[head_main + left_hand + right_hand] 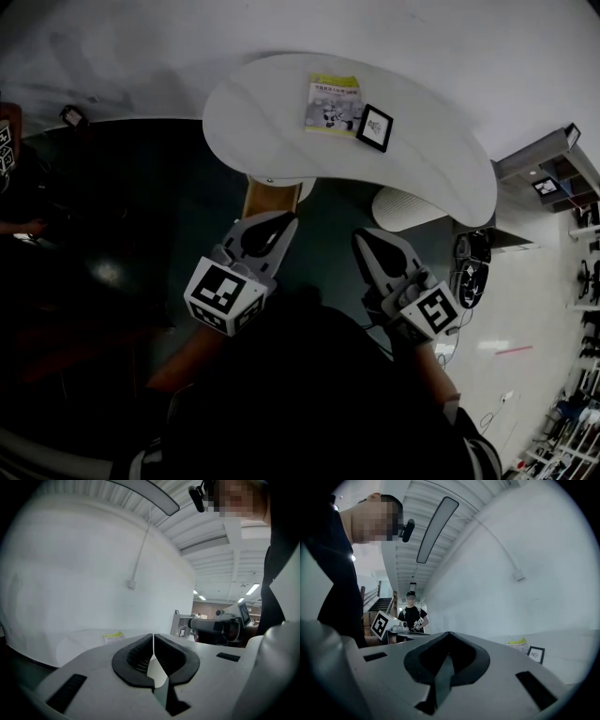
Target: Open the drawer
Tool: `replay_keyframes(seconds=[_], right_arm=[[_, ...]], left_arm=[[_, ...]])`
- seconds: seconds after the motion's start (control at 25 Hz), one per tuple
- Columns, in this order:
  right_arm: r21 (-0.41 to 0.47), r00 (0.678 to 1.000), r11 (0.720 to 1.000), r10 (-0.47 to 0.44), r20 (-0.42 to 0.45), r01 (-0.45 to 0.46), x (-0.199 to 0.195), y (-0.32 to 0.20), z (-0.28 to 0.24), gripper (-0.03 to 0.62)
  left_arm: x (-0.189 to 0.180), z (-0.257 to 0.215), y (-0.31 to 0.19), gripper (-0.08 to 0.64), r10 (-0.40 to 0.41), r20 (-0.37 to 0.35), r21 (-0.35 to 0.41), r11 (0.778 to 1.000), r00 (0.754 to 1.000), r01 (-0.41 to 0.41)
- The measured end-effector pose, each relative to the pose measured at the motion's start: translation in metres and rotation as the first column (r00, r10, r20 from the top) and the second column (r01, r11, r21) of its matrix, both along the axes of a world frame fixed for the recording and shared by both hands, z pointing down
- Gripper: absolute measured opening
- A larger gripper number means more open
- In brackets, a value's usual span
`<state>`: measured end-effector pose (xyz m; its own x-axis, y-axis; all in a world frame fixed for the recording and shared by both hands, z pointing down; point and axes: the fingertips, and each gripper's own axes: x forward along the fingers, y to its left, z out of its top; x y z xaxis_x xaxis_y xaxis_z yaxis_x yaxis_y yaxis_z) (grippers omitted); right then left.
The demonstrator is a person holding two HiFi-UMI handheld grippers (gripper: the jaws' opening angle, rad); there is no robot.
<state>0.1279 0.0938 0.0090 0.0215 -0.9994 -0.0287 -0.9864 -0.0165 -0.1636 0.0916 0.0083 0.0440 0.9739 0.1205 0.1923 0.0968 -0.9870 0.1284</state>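
- We hold the left gripper [287,218] with its jaws pressed together on nothing. Its own view shows only a hairline slit between the ribbed pads.
- The right gripper [362,235] is also closed and empty. In its own view the dark pads meet at their tips with nothing caught between them.
- No view shows a plain drawer front or handle. Our best guess for the drawer is the wooden panel [272,198] tucked under the near edge of the white table [272,122].
- The panel lies straight ahead of the left jaws and just beyond their tips. We cannot tell whether they touch.
- As far as we can judge, its visible face is short across and runs back under the tabletop, so the pull would come towards us.
- The left gripper is nearer. The right one points instead at a white rounded thing [412,208] below the table's right half, well off the panel.
- For a grip, the left jaws would first need to spread, since closed tips can only push.
- The tabletop overhangs the panel, so there is little headroom and the approach has to stay low.
- The booklet [334,103] and small framed picture [375,127] lie on top, far back and out of the way.
- The dark floor to the left and behind the grippers looks open for drawing back. On the right there are cables [469,272] on the pale floor and shelving further out.
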Motion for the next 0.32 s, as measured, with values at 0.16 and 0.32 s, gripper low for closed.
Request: replay_keyframes(seconds=[0.16,0.32], right_arm=[[-0.002,1.0,1.0,0.01,0.0,-0.01,-0.0009,-0.0016,-0.0013,0.015],[-0.005,1.0,1.0,0.017,0.004,-0.017,-0.0046,-0.0033,-0.0007,0.015]], left_arm=[[-0.0003,-0.0002,-0.0009,0.02,0.01,-0.007,-0.008,1.0,1.0,-0.01],[-0.0049,0.0002,-0.0042,0.02,0.018,-0.006,-0.003,1.0,1.0,-0.018]])
